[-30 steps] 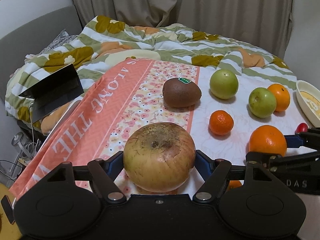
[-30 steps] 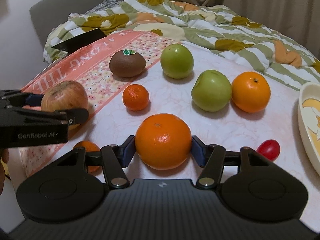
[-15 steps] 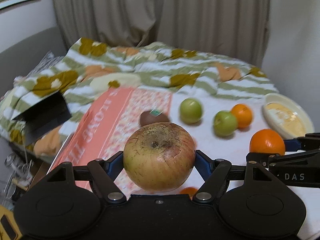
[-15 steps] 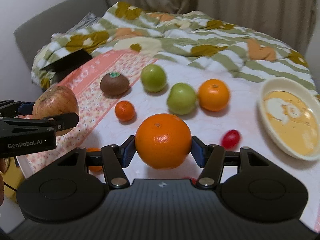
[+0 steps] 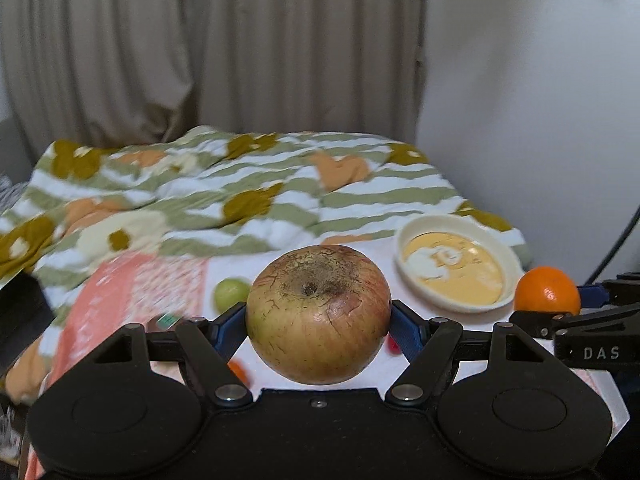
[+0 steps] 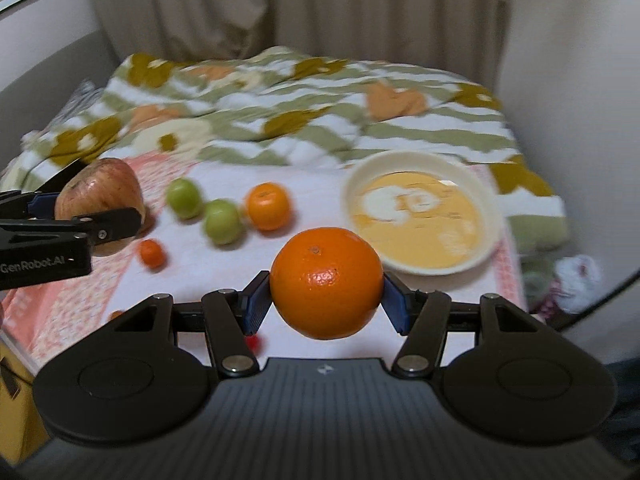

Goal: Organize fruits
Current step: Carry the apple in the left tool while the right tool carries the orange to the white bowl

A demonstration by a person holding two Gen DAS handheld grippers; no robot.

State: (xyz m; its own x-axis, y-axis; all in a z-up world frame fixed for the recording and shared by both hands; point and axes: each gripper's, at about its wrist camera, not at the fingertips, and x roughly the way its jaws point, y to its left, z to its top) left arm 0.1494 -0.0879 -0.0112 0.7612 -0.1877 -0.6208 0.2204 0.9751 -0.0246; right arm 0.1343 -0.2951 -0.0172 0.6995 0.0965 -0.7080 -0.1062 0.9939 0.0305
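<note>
Nearest the lens on each side is a held fruit. The left gripper (image 5: 319,320) is closed around a large russet apple (image 5: 319,314), its blue pads pressing the flanks at 9 and 3 o'clock; the right gripper (image 6: 326,298) clamps a big orange (image 6: 326,283) the same way. Both fruits hang clear above the cloth.

The risk, as I judge it: each round fruit is pinched only at its widest line, so a jolt or a tilt of the wrist could roll it out forward. The two grippers also ride close side by side (the apple shows at 9 o'clock in the right view), so they could knock together on the way to the cream bowl (image 6: 490,216), which sits at 1 o'clock and looks shallow enough for a dropped fruit to bounce out.

Counted in the right view, near to far:
- one red cherry tomato (image 6: 253,342) just under the left finger
- one small mandarin (image 6: 152,253) at 10 o'clock
- two green fruits (image 6: 222,221)
- one loose orange (image 6: 267,206) beside them
- one bowl
- the rumpled quilt (image 6: 280,120) beyond
</note>
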